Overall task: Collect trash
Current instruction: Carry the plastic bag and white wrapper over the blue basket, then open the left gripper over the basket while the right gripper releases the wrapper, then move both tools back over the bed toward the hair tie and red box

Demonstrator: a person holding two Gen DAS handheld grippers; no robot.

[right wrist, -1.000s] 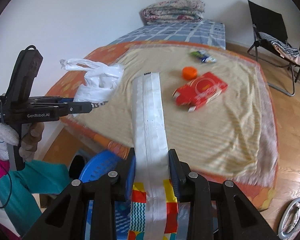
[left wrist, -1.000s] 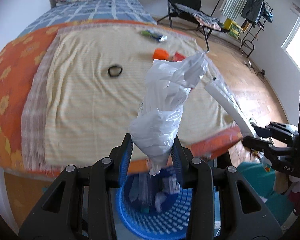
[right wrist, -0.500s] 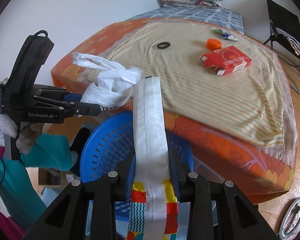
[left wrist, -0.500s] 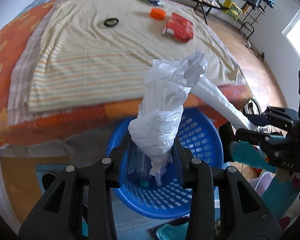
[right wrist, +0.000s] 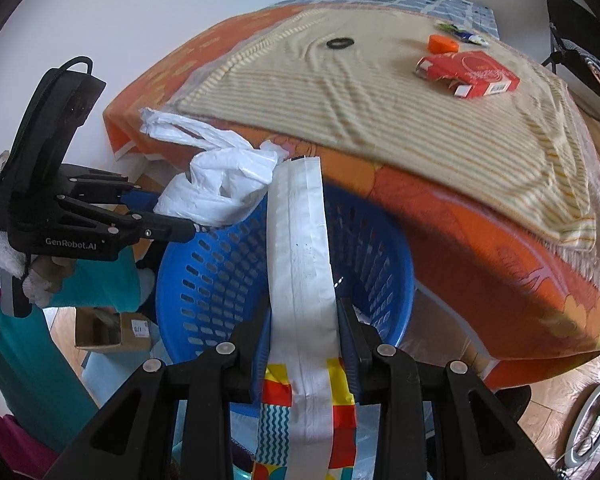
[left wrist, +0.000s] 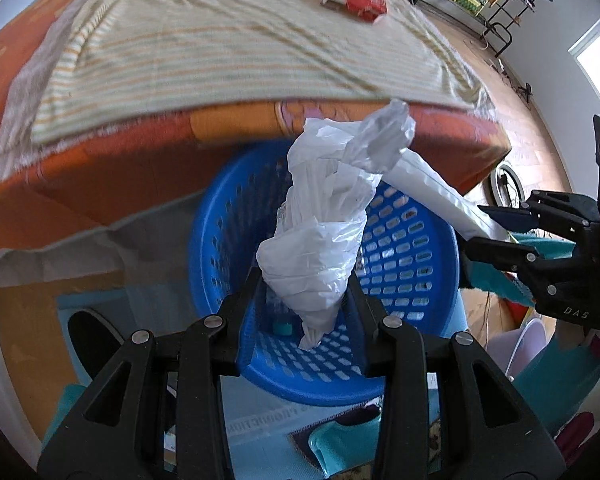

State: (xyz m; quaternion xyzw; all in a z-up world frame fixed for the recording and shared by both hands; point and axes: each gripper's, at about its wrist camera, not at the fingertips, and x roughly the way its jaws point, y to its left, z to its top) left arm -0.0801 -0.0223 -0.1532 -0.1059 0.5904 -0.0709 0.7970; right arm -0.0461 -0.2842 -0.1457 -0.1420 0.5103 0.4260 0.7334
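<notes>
My left gripper point(left wrist: 306, 292) is shut on a crumpled white plastic bag point(left wrist: 328, 224) and holds it over the blue perforated basket point(left wrist: 412, 256) on the floor by the bed. It also shows in the right wrist view point(right wrist: 180, 222) with the bag point(right wrist: 224, 188). My right gripper point(right wrist: 302, 316) is shut on a long white wrapper with a coloured end point(right wrist: 300, 240), held above the same basket point(right wrist: 204, 272); the wrapper shows in the left wrist view point(left wrist: 440, 196). A red box point(right wrist: 468, 70), an orange lid point(right wrist: 442, 44), a black ring point(right wrist: 339, 43) and a small wrapper point(right wrist: 462, 34) lie on the bed.
The bed point(right wrist: 380, 120) with its striped blanket and orange sheet stands right behind the basket. A small cardboard box point(right wrist: 108, 330) sits on the floor to the left. A folding chair point(right wrist: 580, 44) stands at the far right.
Both grippers have tilted down and moved closer over the blue basket, still holding their items. The bed has shifted up in both views.
</notes>
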